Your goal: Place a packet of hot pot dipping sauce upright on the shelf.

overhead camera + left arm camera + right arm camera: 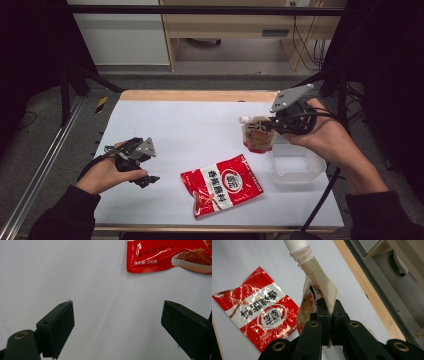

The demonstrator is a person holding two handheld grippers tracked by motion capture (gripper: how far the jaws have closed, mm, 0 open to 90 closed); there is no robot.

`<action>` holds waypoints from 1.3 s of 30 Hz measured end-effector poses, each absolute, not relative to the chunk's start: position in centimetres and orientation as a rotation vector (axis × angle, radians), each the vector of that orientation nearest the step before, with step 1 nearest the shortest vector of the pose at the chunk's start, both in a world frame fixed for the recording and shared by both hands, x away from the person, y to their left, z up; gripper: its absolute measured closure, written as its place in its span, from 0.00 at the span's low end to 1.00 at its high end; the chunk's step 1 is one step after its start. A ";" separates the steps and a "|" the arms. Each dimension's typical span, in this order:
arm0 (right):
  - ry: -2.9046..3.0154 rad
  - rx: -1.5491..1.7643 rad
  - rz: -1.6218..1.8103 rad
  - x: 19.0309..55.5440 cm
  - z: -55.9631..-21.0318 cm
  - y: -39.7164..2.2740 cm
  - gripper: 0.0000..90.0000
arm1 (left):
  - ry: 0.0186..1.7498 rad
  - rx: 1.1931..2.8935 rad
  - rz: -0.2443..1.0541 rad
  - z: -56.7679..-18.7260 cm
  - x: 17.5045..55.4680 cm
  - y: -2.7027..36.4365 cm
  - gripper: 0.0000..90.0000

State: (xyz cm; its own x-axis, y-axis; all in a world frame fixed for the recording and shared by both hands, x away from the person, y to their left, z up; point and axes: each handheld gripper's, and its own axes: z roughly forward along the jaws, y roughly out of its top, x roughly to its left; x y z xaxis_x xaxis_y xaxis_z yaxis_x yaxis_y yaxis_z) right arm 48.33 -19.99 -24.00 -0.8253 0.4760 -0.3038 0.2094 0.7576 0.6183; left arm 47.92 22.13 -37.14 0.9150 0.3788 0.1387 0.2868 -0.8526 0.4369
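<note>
A spouted sauce pouch (257, 134) with a white cap hangs above the table's right side, over the white mat (190, 130). My right gripper (272, 126) is shut on its edge. In the right gripper view the jaws pinch the pouch (319, 287) just below the spout, my right gripper (329, 312) closed tight. A red seasoning packet (221, 184) lies flat at the front centre; the same packet (259, 315) lies under the pouch. My left gripper (144, 169) stands open low at the left, holding nothing. Its jaws (117, 322) are wide apart, with the red packet (170, 255) ahead.
A clear plastic tub (295, 165) sits on the mat's right edge, under the right hand. The table's wooden back edge (200, 95) runs behind the mat. Black frame posts stand at both sides.
</note>
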 end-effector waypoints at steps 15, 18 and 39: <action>2.474 0.649 0.753 49.1 -25.8 -25.8 0.98 | 0.495 2.671 0.289 -38.2 47.8 22.6 0.13; 2.470 0.669 0.745 49.4 -26.2 -26.5 0.98 | 0.495 2.673 0.284 -38.4 47.9 22.7 0.13; 2.458 0.687 0.702 53.6 -28.1 -28.6 0.98 | 0.525 2.668 0.269 -38.8 48.7 23.8 0.13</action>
State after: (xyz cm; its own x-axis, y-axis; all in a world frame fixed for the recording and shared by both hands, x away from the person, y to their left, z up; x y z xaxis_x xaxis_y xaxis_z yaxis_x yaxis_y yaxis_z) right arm 53.55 -28.61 -28.09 -0.7535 0.5791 -0.3111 0.3275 0.7410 0.5863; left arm 48.67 23.77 -38.76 0.9106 0.3988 0.1082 0.3204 -0.8467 0.4248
